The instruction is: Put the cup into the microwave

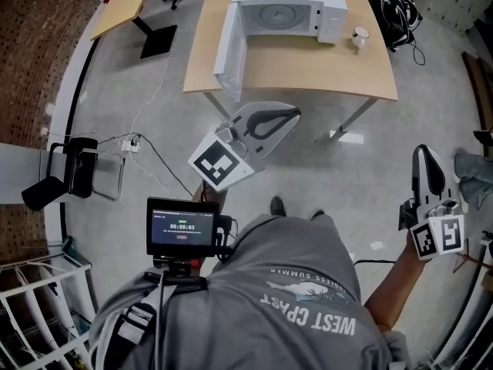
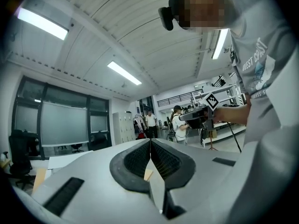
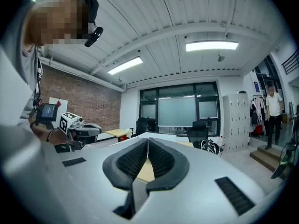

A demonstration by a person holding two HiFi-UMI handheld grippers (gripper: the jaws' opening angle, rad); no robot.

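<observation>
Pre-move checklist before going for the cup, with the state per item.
1. Microwave door open: ok, swung out at its left.
2. Cavity free: ok, only the turntable shows.
3. Cup upright on the table: ok, right of the microwave and apart from it.
4. Right gripper empty: ok, nothing between the jaws.
5. Right jaws open for a grasp: not ok, they are together.
6. Left gripper empty: ok, shut on nothing.
</observation>
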